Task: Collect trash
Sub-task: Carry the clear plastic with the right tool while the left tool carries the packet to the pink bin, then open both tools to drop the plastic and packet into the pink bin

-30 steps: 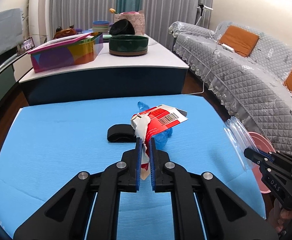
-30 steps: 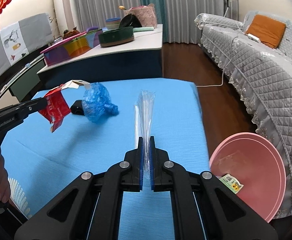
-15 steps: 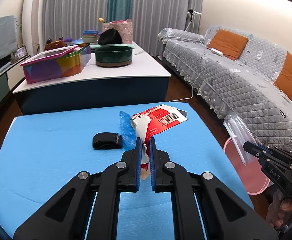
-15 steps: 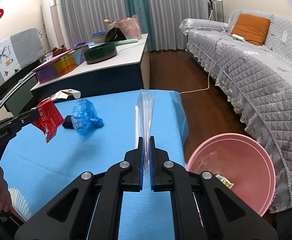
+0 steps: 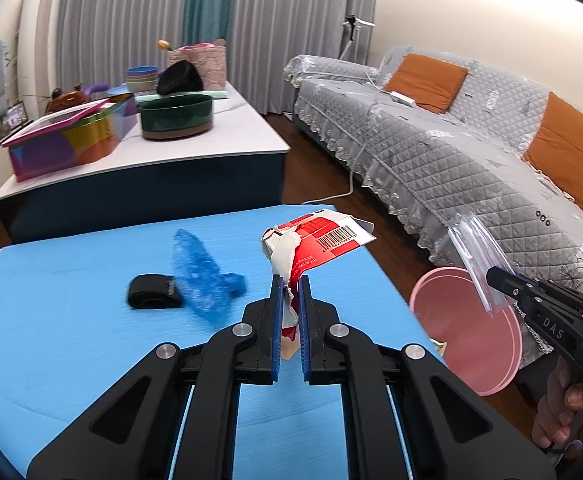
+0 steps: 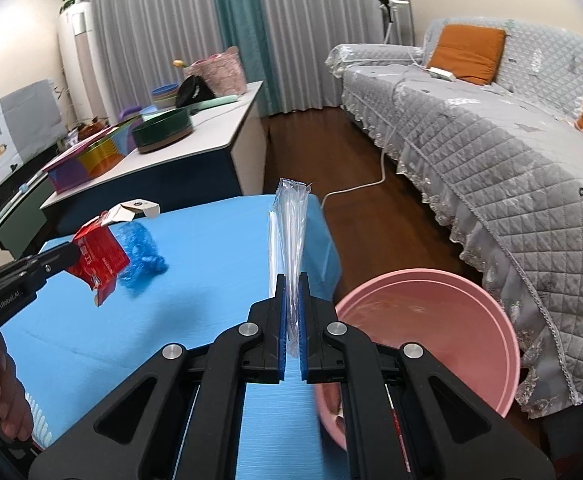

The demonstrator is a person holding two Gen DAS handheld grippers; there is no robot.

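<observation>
Carry both pieces over the pink basin (image 6: 431, 344), which sits off the right edge of the blue table (image 5: 71, 320), low beside the grey sofa (image 5: 471, 168). Bring each piece well inside the rim before you let go; the clear plastic bag (image 6: 289, 236) is light and will likely drift, so lower it close to the basin first.

Your right gripper (image 6: 291, 284) is clenched on the bag's lower end, with the bag standing upright between the blue pads (image 6: 280, 320), near the basin's left rim. Your left gripper (image 5: 290, 284) is pinched tight on the torn red and white carton (image 5: 311, 240), held above the table's right part.

A crumpled blue wrapper (image 5: 199, 280) and a black band (image 5: 153, 297) lie touching on the table, left of the carton; leave those for later.
</observation>
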